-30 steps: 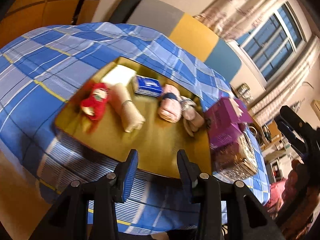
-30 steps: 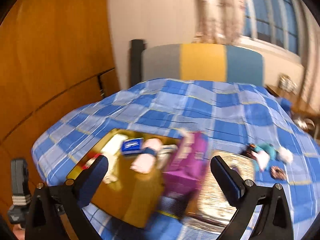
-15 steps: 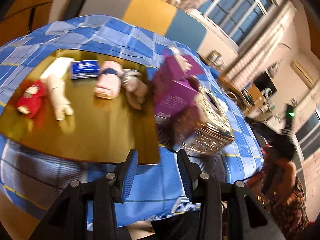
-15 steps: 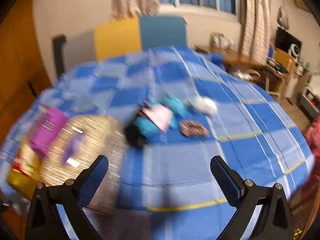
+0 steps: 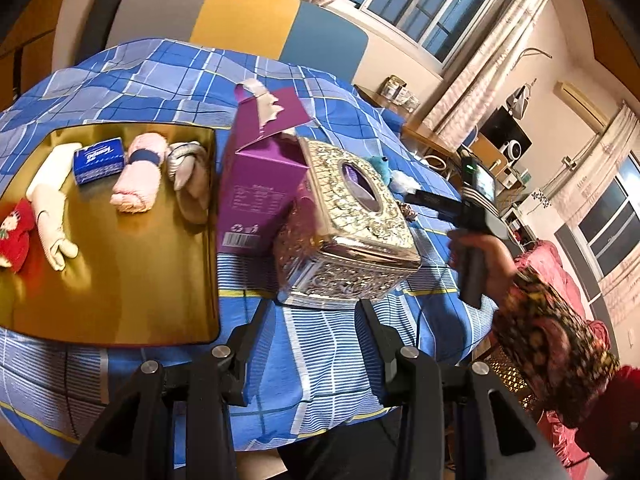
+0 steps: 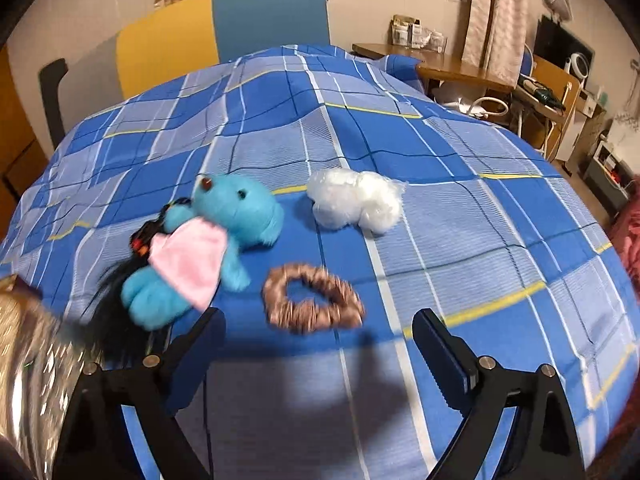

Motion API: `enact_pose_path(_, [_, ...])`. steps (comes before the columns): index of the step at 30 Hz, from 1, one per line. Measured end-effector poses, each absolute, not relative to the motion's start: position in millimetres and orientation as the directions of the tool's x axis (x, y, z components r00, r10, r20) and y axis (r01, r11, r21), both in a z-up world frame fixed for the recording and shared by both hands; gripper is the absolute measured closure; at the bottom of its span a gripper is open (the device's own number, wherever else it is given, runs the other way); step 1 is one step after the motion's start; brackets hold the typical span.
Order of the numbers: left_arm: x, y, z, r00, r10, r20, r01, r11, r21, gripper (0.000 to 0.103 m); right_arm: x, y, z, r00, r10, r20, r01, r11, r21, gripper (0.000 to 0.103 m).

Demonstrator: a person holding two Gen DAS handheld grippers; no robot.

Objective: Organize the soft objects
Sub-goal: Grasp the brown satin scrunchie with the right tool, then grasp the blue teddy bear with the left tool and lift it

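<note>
In the right wrist view my right gripper (image 6: 320, 328) is open and empty, low over the blue plaid cloth (image 6: 460, 208). A brown scrunchie (image 6: 314, 300) lies just ahead between the jaws. A blue plush bear with a pink bib (image 6: 200, 248) lies left of it, a white fluffy ball (image 6: 356, 200) beyond. In the left wrist view my left gripper (image 5: 308, 320) is open and empty at the table's near edge. A gold tray (image 5: 120, 280) holds a red plush (image 5: 14, 232), a cream glove (image 5: 50, 204), a blue tissue pack (image 5: 98, 158), a pink roll (image 5: 138, 180) and a grey sock (image 5: 192, 184).
A purple open carton (image 5: 256, 184) and an ornate silver tissue box (image 5: 348, 232) stand right of the tray, in front of the left gripper. The right hand-held gripper (image 5: 468, 208) shows at the right. Chairs (image 6: 224, 28) stand behind the table, a desk (image 6: 460, 68) beyond.
The right gripper swung right from the tray and boxes to the blue bear and scrunchie, and came down closer. The left gripper turned right; the tissue box now sits ahead of it.
</note>
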State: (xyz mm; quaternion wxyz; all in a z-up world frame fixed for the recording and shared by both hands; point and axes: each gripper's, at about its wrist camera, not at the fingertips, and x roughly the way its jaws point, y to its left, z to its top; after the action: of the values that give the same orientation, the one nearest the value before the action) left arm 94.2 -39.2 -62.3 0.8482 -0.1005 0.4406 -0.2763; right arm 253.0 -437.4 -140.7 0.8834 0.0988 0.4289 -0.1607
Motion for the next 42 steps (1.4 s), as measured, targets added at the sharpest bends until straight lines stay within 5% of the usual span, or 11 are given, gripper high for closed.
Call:
enact_pose_path(4, [98,-47,-59,0.455,-0.56,-0.692,0.385,0.825,-0.415,0.062,275,-440,-155,0.557,-0.196,-0.807,0.355,0.935,0.018,0.008])
enact_pose_path(8, [102,-54,-58,0.445,-0.569,-0.691,0.391,0.818,-0.422,0.062,284,-438,-168,0.528,-0.157,-0.835,0.309,0.951,0.016,0.035])
enact_pose_path(18, [103,-77,-58,0.407,-0.595,-0.693,0.42,0.796,-0.436,0.062,273,-447,-174,0.522,-0.163,-0.837,0.289,0.957,-0.006,0.077])
enact_pose_path(34, [126,-172,-15,0.338,-0.623,-0.705,0.547,0.74,-0.392,0.062,213,-472,-157,0.569,0.021,-0.822,0.287,0.932,0.223,0.082])
enact_pose_path(39, [160,-220,0,0.347,-0.572,-0.743,0.537,0.771,-0.343,0.039,213,-478,-151,0.586,0.069,-0.808,0.292,0.912,0.289,0.082])
enact_pose_path(42, [187,-250,2,0.342,-0.536,-0.772,0.524,0.79,-0.317,0.037,213,-478,-150,0.584,0.088,-0.807,0.294,0.904,0.311,0.082])
